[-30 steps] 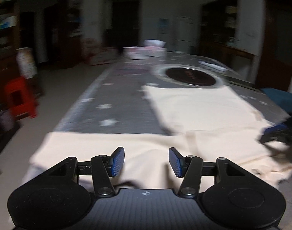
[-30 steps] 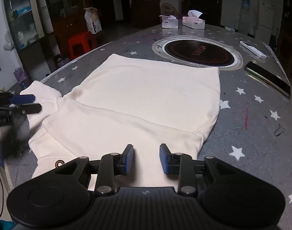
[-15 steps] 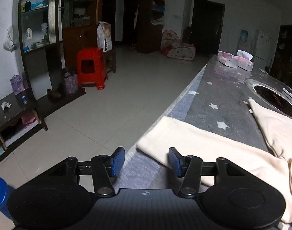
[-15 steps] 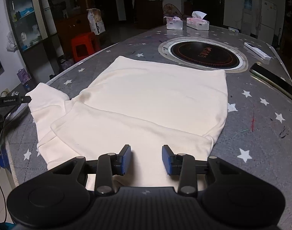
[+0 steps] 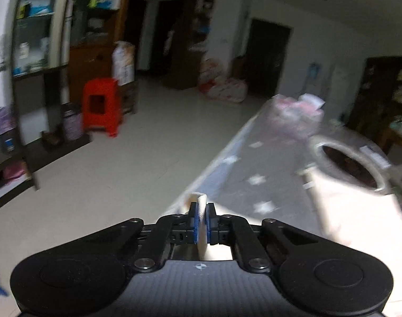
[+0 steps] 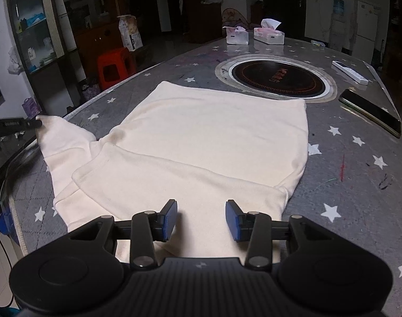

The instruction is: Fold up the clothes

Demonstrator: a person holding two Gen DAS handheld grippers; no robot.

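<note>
A cream sweatshirt lies flat on the grey star-patterned table, folded part way, with one sleeve reaching out to the left table edge. My left gripper is shut on the end of that sleeve, and a fold of cream cloth sticks up between its blue pads. From the right wrist view the left gripper pinches the sleeve tip at the far left. My right gripper stands open just over the near edge of the sweatshirt, its pads not pressing on the cloth.
A round black cooktop is set into the table behind the sweatshirt. A phone and a white remote lie at the right, two tissue boxes at the far end. A red stool and shelves stand on the floor to the left.
My left gripper swung left to the sleeve end and shut on it, lifting the tip a little. The right gripper stayed put and its jaws spread slightly wider.
</note>
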